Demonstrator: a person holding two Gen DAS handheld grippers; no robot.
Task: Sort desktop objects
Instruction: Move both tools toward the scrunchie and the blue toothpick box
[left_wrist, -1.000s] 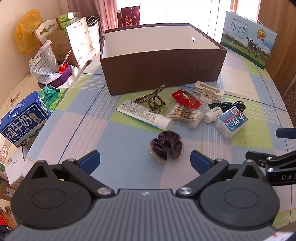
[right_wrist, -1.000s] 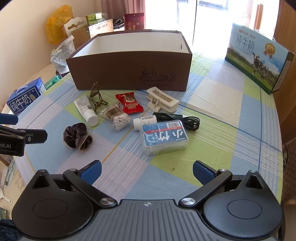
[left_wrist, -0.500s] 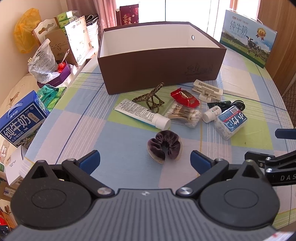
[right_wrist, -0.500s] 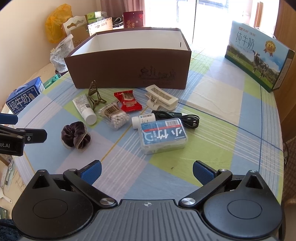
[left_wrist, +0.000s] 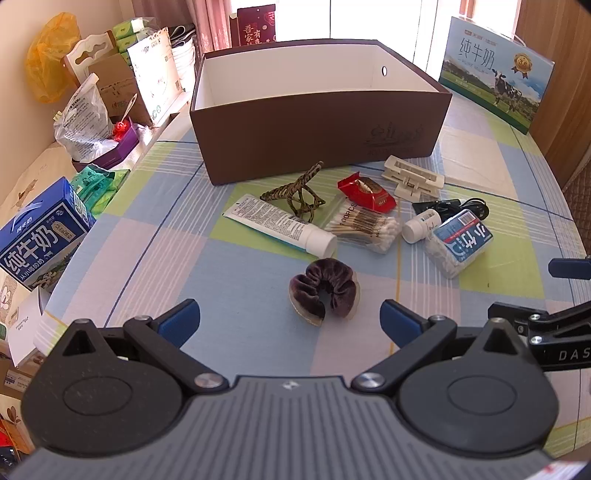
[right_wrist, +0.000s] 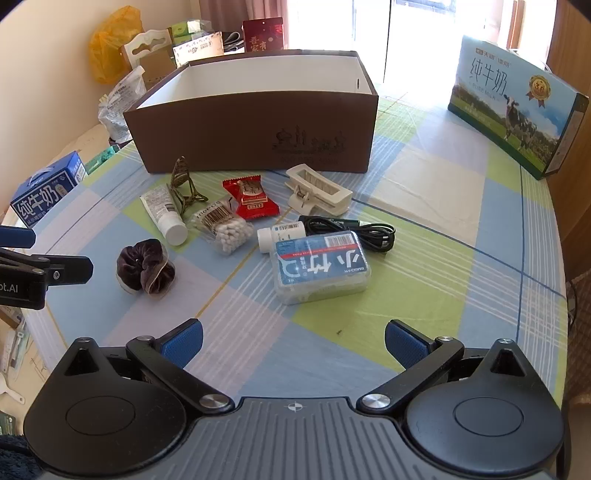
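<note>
1. Your left tool (left_wrist: 290, 315) hung low over the checked-cloth worktop (left_wrist: 155, 258), its blue-padded fingers (left_wrist: 179, 320) spread wide and empty. The dark purple velvet scrunchie (left_wrist: 324, 291) lay just ahead of the gap, at lower centre of the left wrist view, which suggests you were lining up on it first.
2. Your right tool (right_wrist: 293, 339) was likewise parted and held nothing. It faced the clear plastic box with the blue label (right_wrist: 320, 266) at centre frame, the nearest thing on that side.
3. The open brown cardboard box with a white inside (left_wrist: 317, 122) stood across the upper middle of both views. It looked empty from here, so judge the sorting barely begun.
4. Between tools and box the rest lay in a tight cluster:
   - white tube with a white cap (left_wrist: 279, 225)
   - olive patterned hair clip (left_wrist: 297, 194), resting against the tube
   - clear bag of cotton swabs (left_wrist: 364, 225)
   - red sweet wrapper (left_wrist: 366, 192)
   - cream plastic claw clip (left_wrist: 413, 179)
   - small white bottle (left_wrist: 421, 225), touching the labelled box
   - black coiled cable (right_wrist: 354, 230), just behind it
5. The scrunchie sat apart from the cluster, so nothing blocked it. Carrying it to the box meant passing over the tube and swabs.
</note>
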